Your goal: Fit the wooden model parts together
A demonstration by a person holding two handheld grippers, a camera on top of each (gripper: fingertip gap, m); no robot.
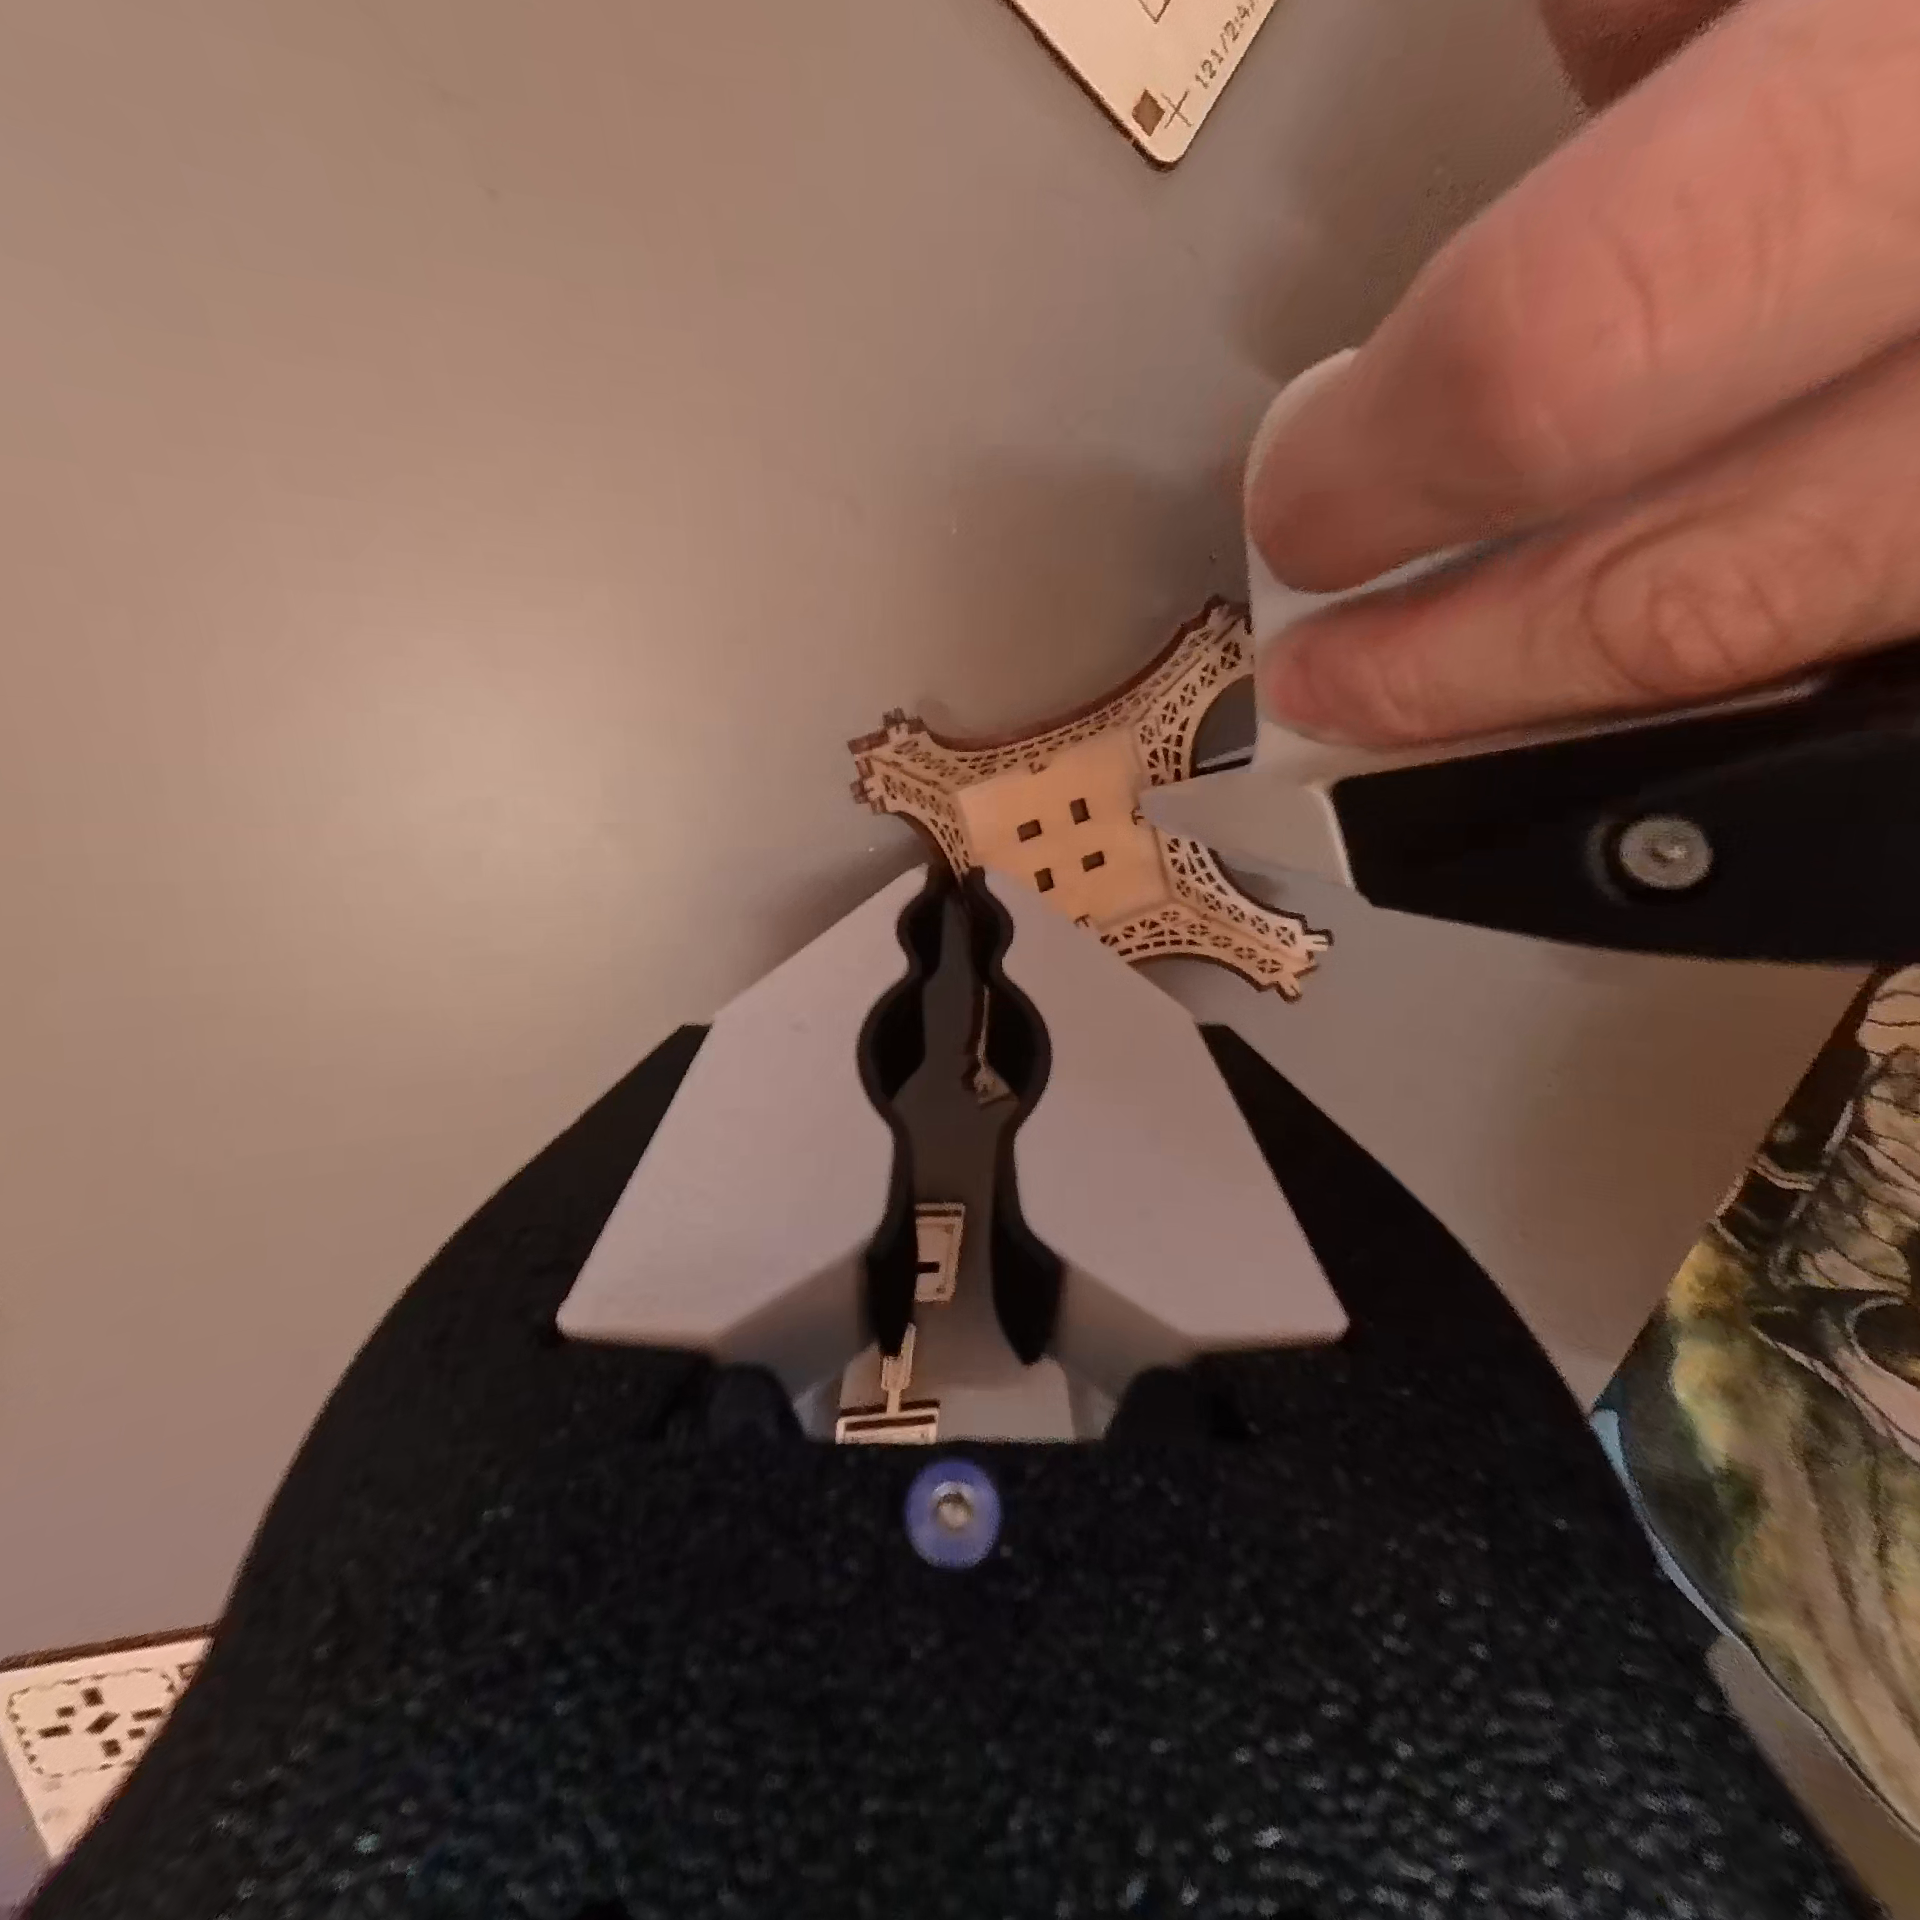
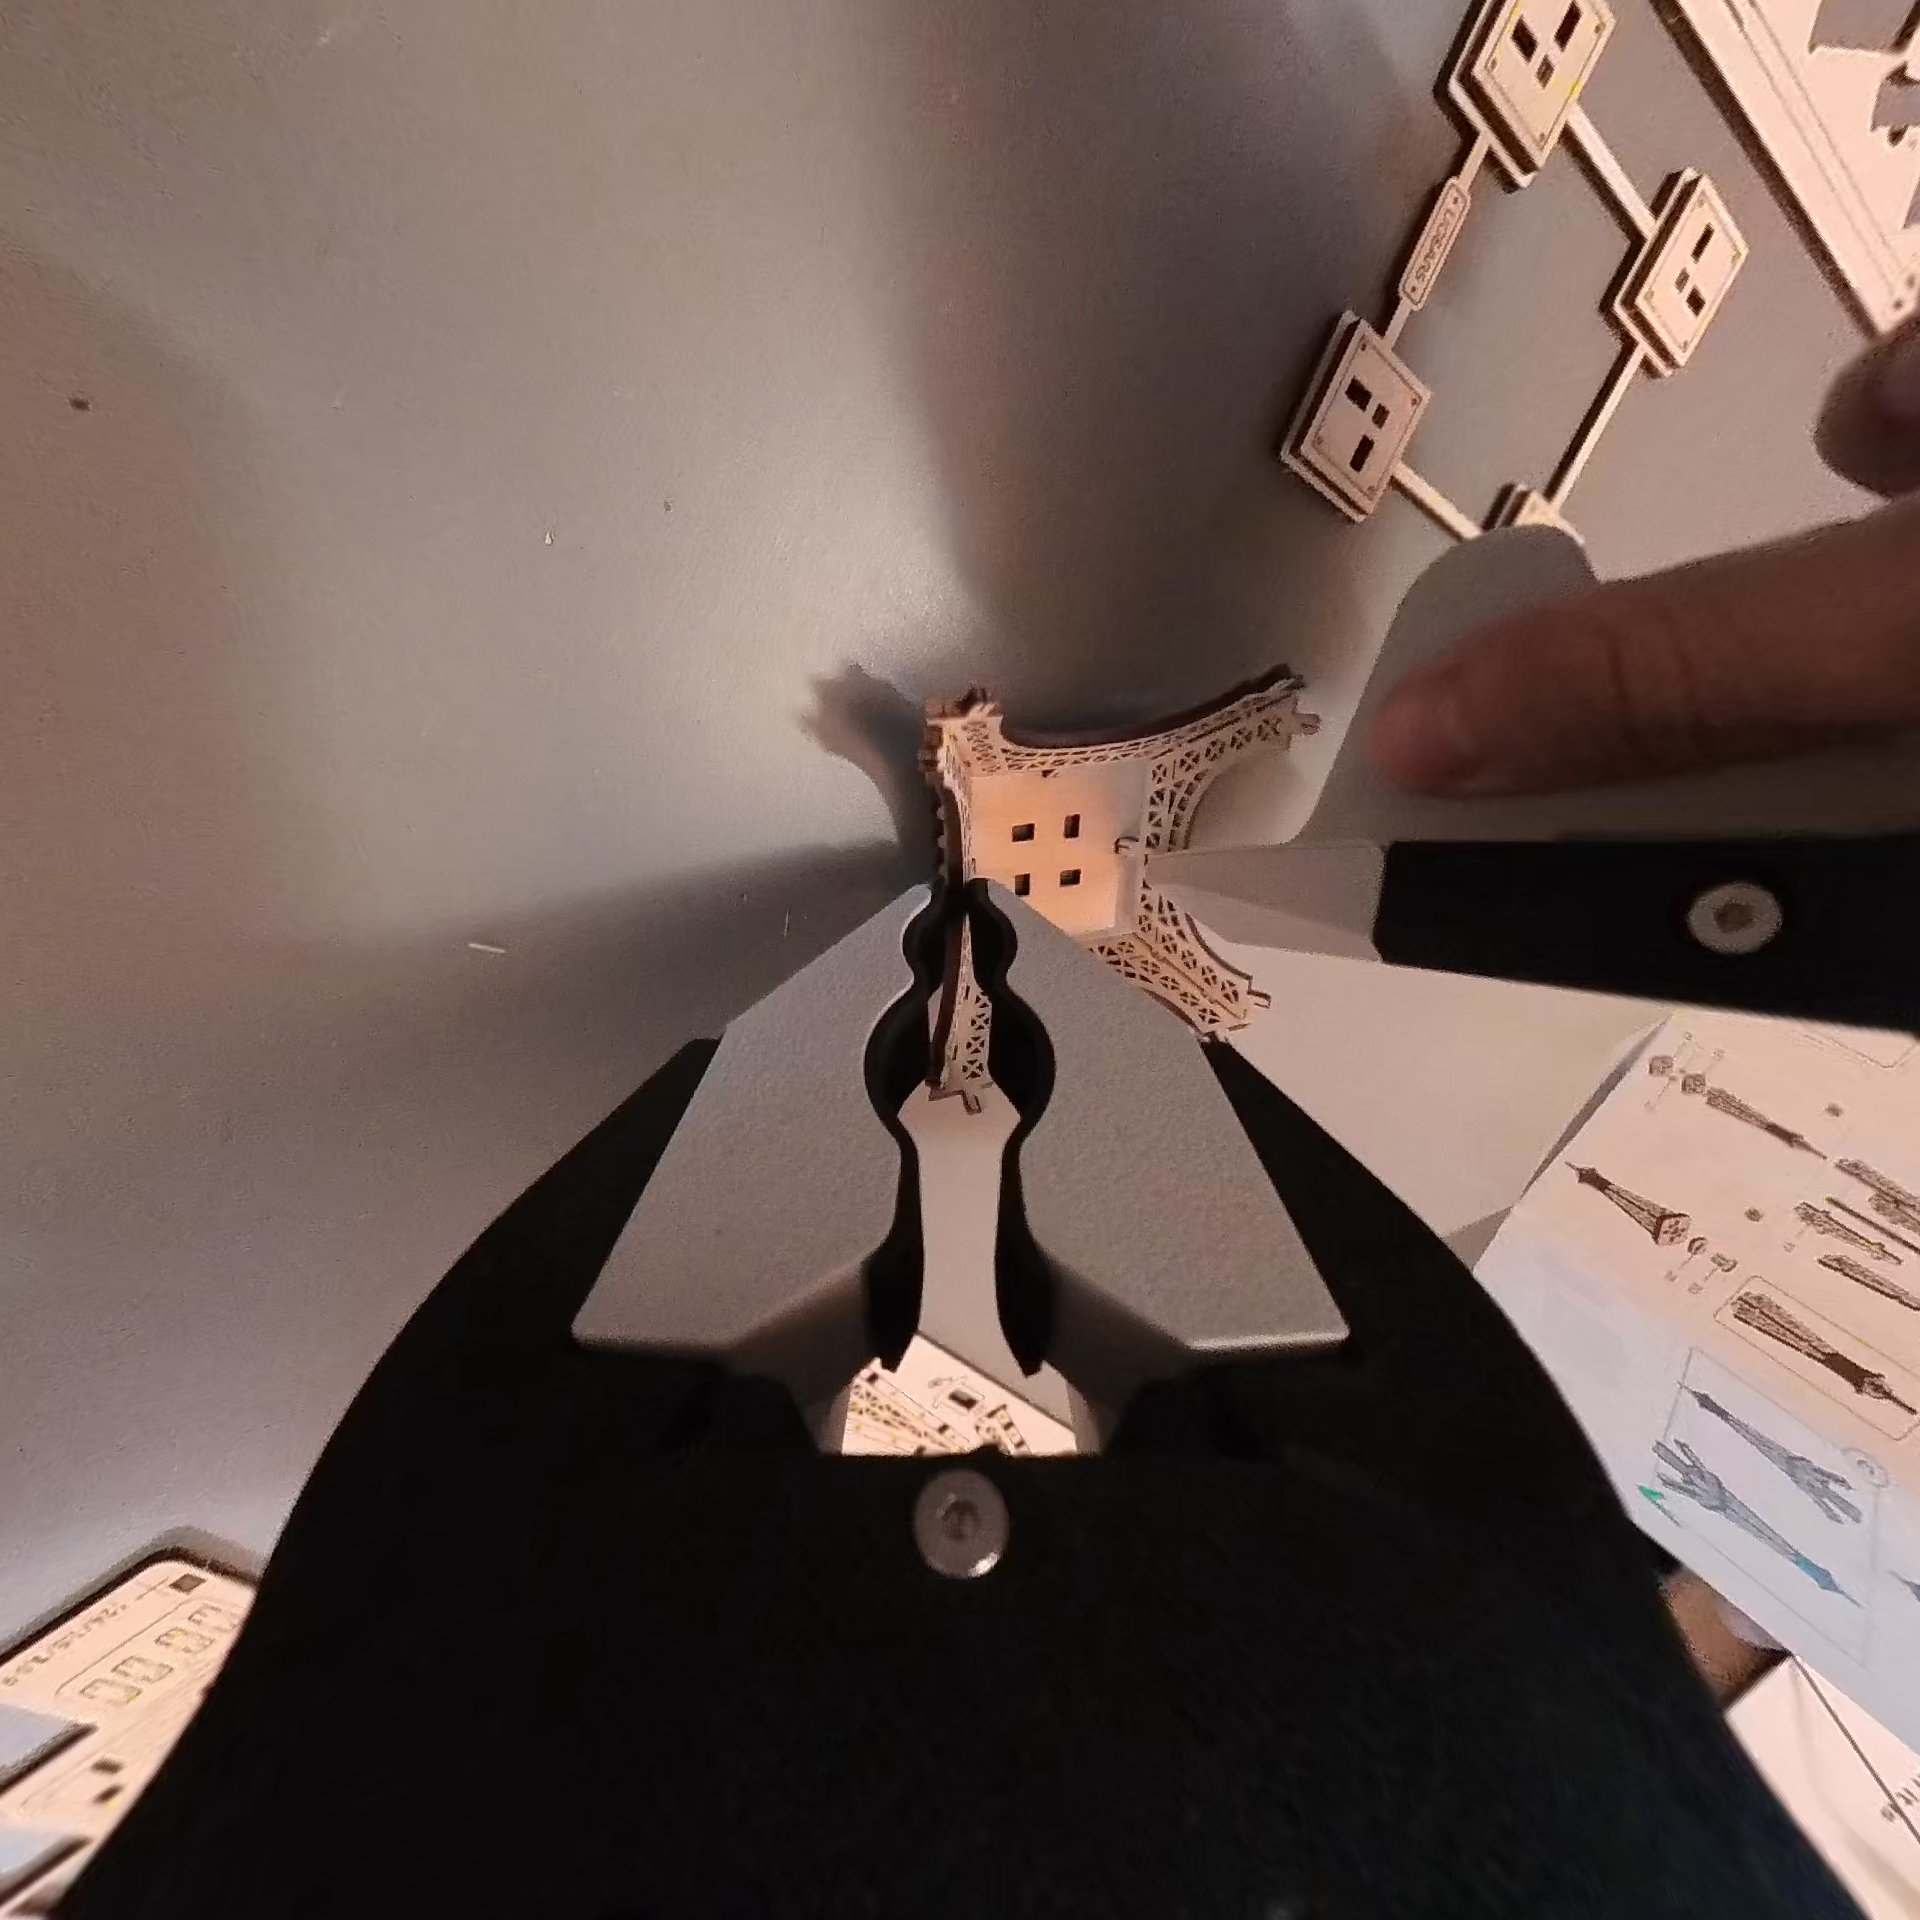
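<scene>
Holding above a plain grey counter (image 1: 436, 499): wooden tower base (image 1: 1081, 831), lattice legs splaying out from a flat middle panel pierced by four square holes.

Left gripper (image 1: 961, 883): jaws clamping together on one lattice leg, edge-on between the tips.

Right gripper (image 2: 961, 888): jaws likewise clamping on a leg of the same base (image 2: 1070, 842), lattice showing in the gap.

Each view also showing the other gripper entering from the right, tip touching the base, with a hand (image 1: 1579, 488) gripping it.

Lying on the counter: linked wooden squares (image 2: 1507, 281) far right; instruction sheet (image 2: 1745, 1309) near right; wooden parts sheet (image 1: 1164, 73) at the far edge; colourful printed item (image 1: 1787, 1403) at right.
</scene>
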